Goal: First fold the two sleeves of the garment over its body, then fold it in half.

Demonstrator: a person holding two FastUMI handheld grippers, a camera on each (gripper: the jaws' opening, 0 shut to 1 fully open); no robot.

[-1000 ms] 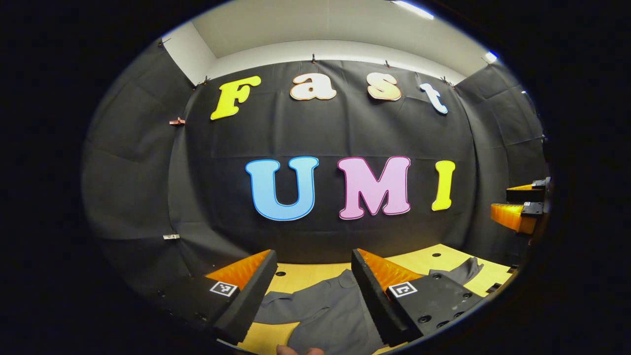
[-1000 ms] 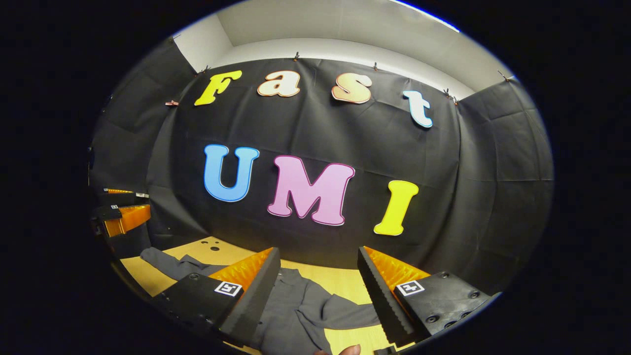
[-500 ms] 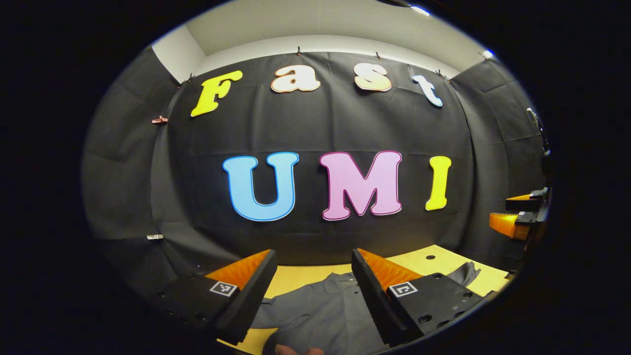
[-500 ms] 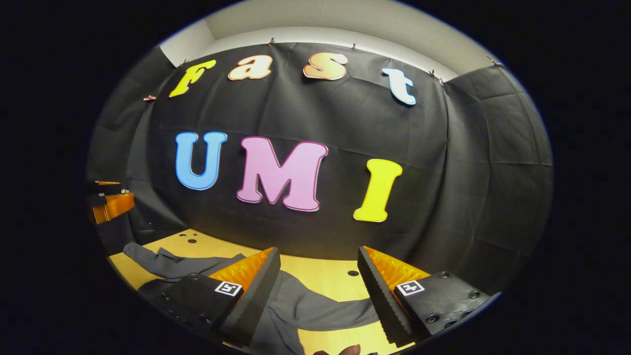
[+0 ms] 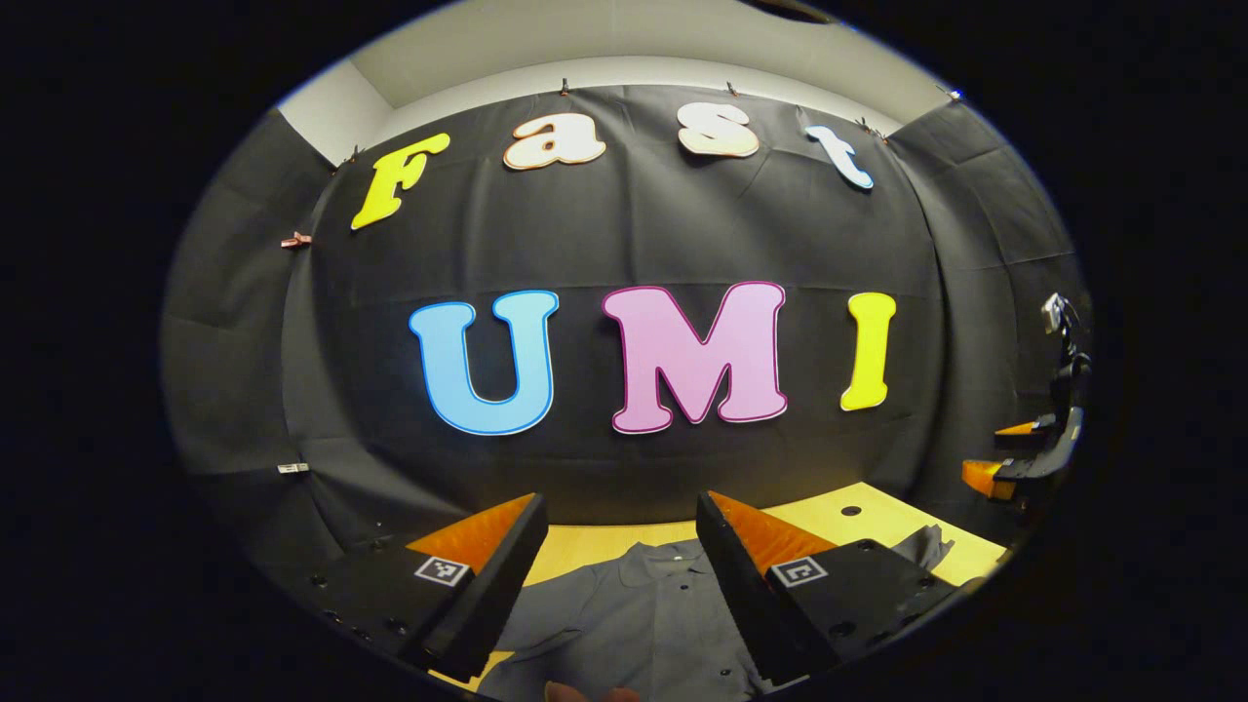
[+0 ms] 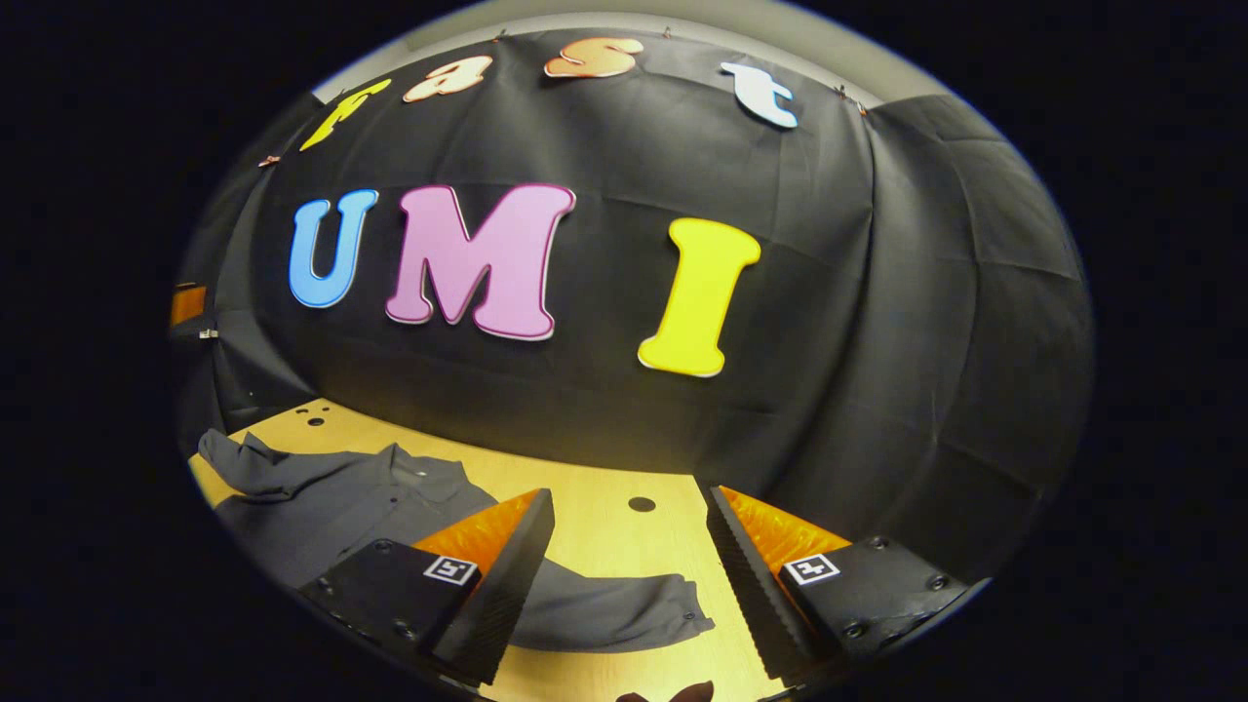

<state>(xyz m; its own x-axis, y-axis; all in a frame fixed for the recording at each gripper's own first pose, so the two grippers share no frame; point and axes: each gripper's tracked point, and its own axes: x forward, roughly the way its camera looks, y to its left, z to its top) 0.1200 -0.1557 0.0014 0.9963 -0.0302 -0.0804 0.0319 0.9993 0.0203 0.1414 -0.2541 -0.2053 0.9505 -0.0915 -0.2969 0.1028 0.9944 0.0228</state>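
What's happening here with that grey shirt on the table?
A person holds a two-finger gripper in each hand above a grey shirt lying on a wooden table. The aim is to fold it. The right gripper is open above the sleeve that stretches out sideways, and the left gripper is open above the shirt's collar. Neither grips cloth; the sleeve is unfolded.

- No readable text, brand or number stands on anything here, apart from the wall cloth's letters.
- Left tongs [image 5: 614,546]: each finger carries a small square black-and-white coded marker [image 5: 441,570], a pattern and not words.
- Right tongs [image 6: 629,546]: the same kind of square marker [image 6: 813,568] sits on each finger, with no writing to read.
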